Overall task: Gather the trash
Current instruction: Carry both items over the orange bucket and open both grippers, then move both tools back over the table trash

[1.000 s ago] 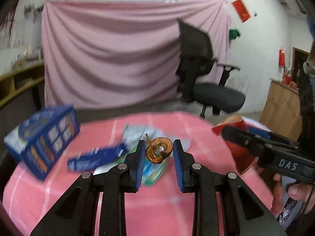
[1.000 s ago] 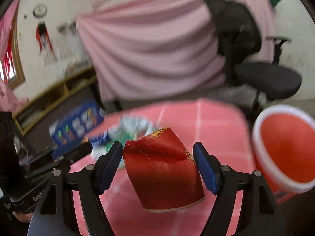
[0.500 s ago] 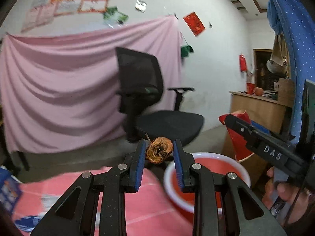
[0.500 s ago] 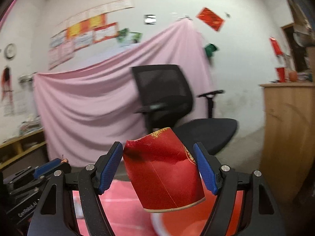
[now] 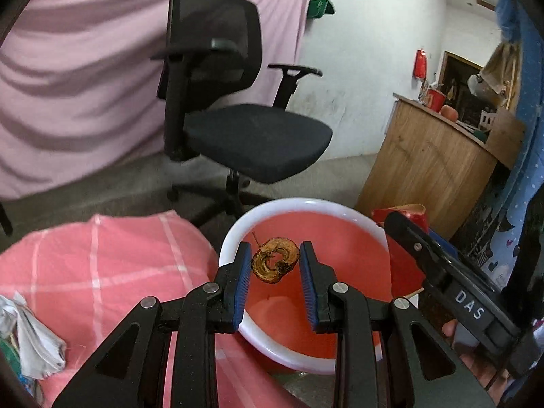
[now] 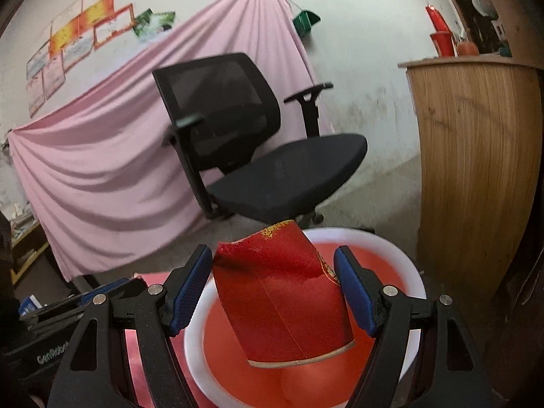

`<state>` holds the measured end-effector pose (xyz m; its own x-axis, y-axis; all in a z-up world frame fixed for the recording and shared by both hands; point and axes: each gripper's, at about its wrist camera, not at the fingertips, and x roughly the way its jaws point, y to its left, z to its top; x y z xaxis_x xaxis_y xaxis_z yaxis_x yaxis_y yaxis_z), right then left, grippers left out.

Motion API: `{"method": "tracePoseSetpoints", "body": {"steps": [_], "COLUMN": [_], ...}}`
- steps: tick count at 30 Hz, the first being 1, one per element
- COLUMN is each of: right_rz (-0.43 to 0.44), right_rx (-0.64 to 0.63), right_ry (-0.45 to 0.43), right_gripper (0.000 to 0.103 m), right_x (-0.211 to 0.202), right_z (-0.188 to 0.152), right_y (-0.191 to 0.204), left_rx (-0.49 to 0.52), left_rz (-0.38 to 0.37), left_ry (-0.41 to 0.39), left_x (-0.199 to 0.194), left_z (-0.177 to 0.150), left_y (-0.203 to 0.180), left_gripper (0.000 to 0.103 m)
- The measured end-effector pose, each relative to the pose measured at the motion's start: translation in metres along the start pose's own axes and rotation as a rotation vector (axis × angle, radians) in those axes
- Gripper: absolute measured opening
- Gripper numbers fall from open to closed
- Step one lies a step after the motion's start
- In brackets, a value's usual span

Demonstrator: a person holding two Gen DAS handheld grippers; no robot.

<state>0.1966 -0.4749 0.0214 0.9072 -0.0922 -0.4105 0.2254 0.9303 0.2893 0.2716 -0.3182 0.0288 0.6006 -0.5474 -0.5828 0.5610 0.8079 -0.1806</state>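
Red bin [image 5: 316, 231] now beneath; left tool [image 5: 275, 265] clamps core [image 5: 275, 263], right tool [image 6: 275, 292] cup [image 6: 282, 302].

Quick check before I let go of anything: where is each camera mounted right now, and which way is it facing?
Left wrist: sits behind the left tongs, looking down into the red bin; brown peel pinched between them, right tongs at right, fingertip showing.
Right wrist: sits behind the right tongs, facing the bin and beyond; crushed red cup gripped, left tongs at lower left.
Shared: bin, office chair, pink cloth backdrop, wooden counter.
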Motion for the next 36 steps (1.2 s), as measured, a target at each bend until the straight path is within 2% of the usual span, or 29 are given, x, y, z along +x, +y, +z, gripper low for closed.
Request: {"method": "tracePoseSetpoints", "body": {"steps": [1,5,11,15,17,19,22,28,36], "right_rz": [-0.001,-0.002,-0.006,0.009,0.029,0.051,0.083,0.161,0.277], "right_rx": [0.006,0.028,0.049,0.037,0.019,-0.001,-0.031,-0.114,-0.223], "right_ry": [0.009,0.026,0.017,-0.040,-0.084,-0.137,-0.207,-0.315,-0.381], "right_gripper": [0.075,0.075,0.081,0.087,0.098,0.103,0.103,0.103,0.103], "right_x": [0.002,0.004,0.001,-0.012,-0.021,-0.033,-0.050,-0.083,-0.115], "right_z": [-0.001,-0.003,0.002,0.007,0.010,0.011,0.012,0.006,-0.016], "right_y": [-0.002,-0.005,-0.004,0.004,0.012,0.022,0.039,0.083,0.144], "left_rx": [-0.004,-0.021,-0.032,-0.068,-0.079,-0.089,-0.102,-0.101,-0.106], "left_rz": [-0.002,-0.004,0.016,0.043,0.066,0.097,0.161,0.312,0.471], "left_ry": [0.008,0.015,-0.024,-0.096,-0.140,-0.192,-0.283,-0.445,-0.533], "left_x": [0.003,-0.002,-0.013,-0.035,-0.049,-0.068,-0.101,-0.170,-0.238], "left_z": [0.000,0.000,-0.003,-0.010,-0.012,-0.014,-0.020,-0.045,-0.098], "left_y": [0.000,0.003,0.007,0.016,0.021,0.026,0.037,0.058,0.084], "left_gripper": [0.025,0.041,0.051,0.062,0.075,0.084,0.098,0.101,0.102]}}
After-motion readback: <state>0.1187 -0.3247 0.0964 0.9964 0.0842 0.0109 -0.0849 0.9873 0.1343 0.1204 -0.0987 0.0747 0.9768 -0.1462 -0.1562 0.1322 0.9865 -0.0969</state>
